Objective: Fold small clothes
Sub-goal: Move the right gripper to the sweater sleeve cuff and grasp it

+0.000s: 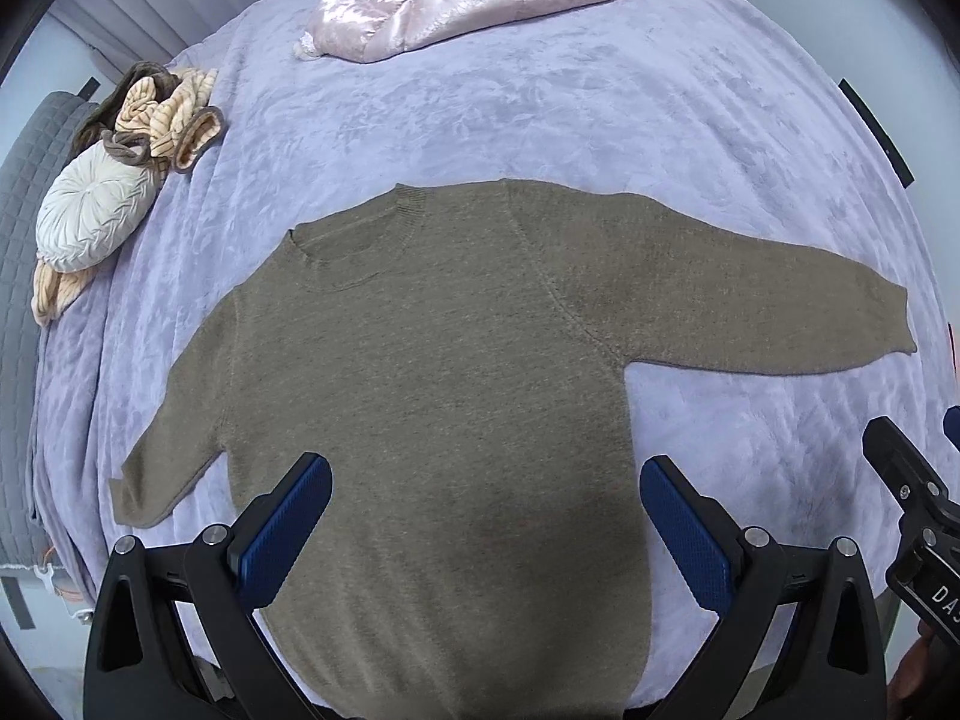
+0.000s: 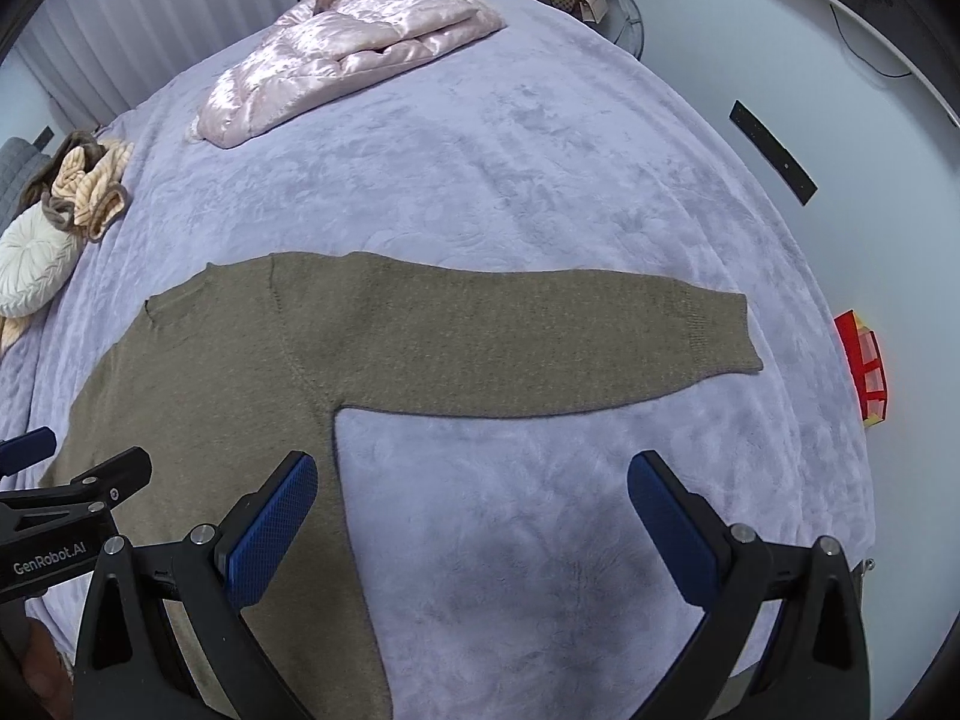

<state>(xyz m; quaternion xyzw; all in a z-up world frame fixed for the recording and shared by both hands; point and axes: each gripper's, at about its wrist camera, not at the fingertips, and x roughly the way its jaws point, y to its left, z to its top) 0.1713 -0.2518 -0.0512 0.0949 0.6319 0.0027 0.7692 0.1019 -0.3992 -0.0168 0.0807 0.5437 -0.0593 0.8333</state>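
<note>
An olive-brown knit sweater (image 1: 420, 372) lies flat on the lavender bed cover (image 1: 540, 120), collar away from me and both sleeves spread out. My left gripper (image 1: 486, 474) hovers open over the sweater's lower body with nothing between its blue pads. In the right wrist view the same sweater (image 2: 240, 360) fills the left side, its right sleeve (image 2: 570, 348) stretched toward the bed's right edge. My right gripper (image 2: 474, 468) is open above bare cover just right of the sweater's side seam, below the armpit. Each gripper shows at the other view's edge.
A shiny pink quilted jacket (image 2: 336, 42) lies folded at the far end of the bed. A round white cushion (image 1: 96, 222) and a peach striped garment (image 1: 168, 114) sit at the far left edge. A red object (image 2: 864, 366) stands beyond the right edge.
</note>
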